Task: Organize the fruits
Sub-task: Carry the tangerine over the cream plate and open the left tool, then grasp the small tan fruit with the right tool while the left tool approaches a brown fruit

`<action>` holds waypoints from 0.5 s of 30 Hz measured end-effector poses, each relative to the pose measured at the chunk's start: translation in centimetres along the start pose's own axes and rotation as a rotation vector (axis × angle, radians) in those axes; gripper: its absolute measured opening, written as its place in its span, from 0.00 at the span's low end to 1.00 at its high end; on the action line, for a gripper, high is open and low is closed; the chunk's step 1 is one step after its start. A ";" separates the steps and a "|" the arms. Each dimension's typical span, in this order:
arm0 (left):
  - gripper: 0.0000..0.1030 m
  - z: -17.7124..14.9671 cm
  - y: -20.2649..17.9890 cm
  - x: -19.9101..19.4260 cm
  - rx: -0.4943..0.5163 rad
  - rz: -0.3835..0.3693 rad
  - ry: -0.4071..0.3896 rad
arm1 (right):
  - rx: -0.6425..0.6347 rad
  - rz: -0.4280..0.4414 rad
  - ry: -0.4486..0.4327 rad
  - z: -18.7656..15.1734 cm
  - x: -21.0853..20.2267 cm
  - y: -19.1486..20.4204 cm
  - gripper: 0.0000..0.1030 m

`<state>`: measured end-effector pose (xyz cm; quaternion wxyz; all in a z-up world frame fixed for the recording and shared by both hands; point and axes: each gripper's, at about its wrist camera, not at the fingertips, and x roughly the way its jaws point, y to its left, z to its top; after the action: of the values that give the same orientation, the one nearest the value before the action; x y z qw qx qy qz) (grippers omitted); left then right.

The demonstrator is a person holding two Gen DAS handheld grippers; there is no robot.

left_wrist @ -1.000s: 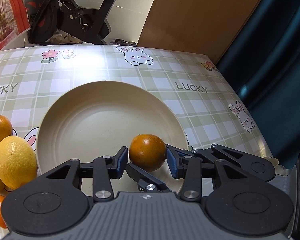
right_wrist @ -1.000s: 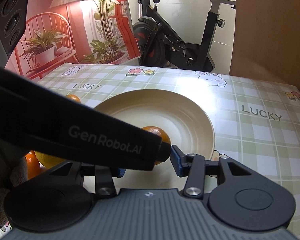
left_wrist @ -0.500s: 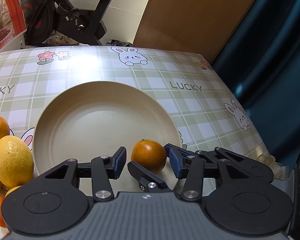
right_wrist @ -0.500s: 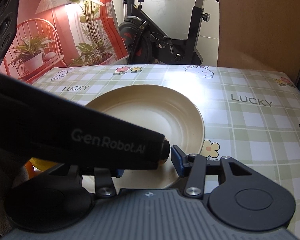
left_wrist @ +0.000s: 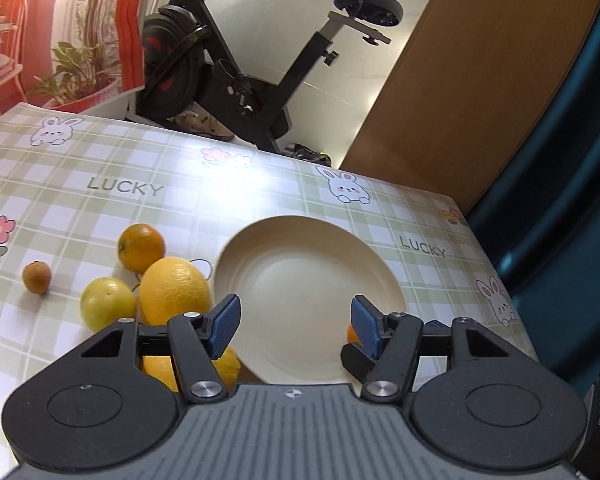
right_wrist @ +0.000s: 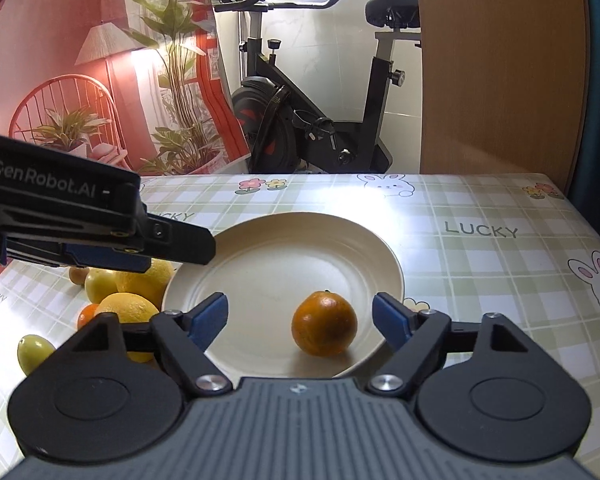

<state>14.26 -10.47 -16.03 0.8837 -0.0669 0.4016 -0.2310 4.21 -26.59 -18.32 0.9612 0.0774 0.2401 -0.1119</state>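
Note:
A cream plate lies on the checked tablecloth. A small orange rests on its near right part; in the left wrist view only a sliver of it shows behind the right finger. My right gripper is open and empty, low over the plate's near edge, with the orange between its fingers untouched. My left gripper is open and empty, raised over the plate's left side; it also shows in the right wrist view. Left of the plate lie a large lemon, an orange and a yellow-green fruit.
A small brown fruit lies apart at the left. More fruit sits by the plate's near left: a lemon, a green fruit. An exercise bike stands behind the table. The table's right edge is close to the plate.
My left gripper has opened wide, left the orange on the plate, and lifted back and to the left. My right gripper has also opened wider and now sees the orange unobstructed.

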 end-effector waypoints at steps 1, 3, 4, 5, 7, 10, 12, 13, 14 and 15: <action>0.62 -0.2 0.5 -0.5 0.000 0.024 -0.013 | -0.012 0.005 -0.006 0.0 -0.2 0.4 0.85; 0.62 -0.7 1.2 -1.5 0.010 0.085 -0.041 | -0.034 0.021 -0.012 -0.2 -0.3 1.3 0.85; 0.62 -1.1 1.6 -2.1 0.015 0.111 -0.056 | -0.044 0.031 -0.017 -0.4 -0.4 1.8 0.85; 0.62 -1.5 2.1 -2.7 0.016 0.130 -0.073 | -0.051 0.038 -0.024 -0.6 -0.4 2.1 0.84; 0.62 -2.1 3.0 -3.5 0.010 0.160 -0.094 | -0.063 0.055 -0.035 -1.0 -0.4 2.8 0.84; 0.62 -2.3 4.6 -4.7 -0.028 0.208 -0.115 | -0.085 0.075 -0.026 -1.5 -0.3 3.7 0.84; 0.64 -2.2 5.4 -5.2 -0.044 0.220 -0.133 | -0.081 0.093 -0.019 -1.6 -0.3 4.1 0.91; 0.64 -2.2 5.5 -5.6 -0.038 0.225 -0.138 | -0.079 0.103 -0.024 -1.7 -0.4 4.2 0.99; 0.64 -2.2 5.7 -5.7 -0.029 0.228 -0.142 | -0.079 0.114 -0.039 -1.8 -0.6 4.3 1.00; 0.64 -2.3 5.9 -5.8 -0.017 0.228 -0.146 | -0.080 0.125 -0.054 -1.8 -0.8 4.4 1.00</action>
<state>11.34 -2.39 -15.37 0.9305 -0.0452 0.3430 -0.1203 3.85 -21.87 -19.15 0.9747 0.0506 0.2132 -0.0442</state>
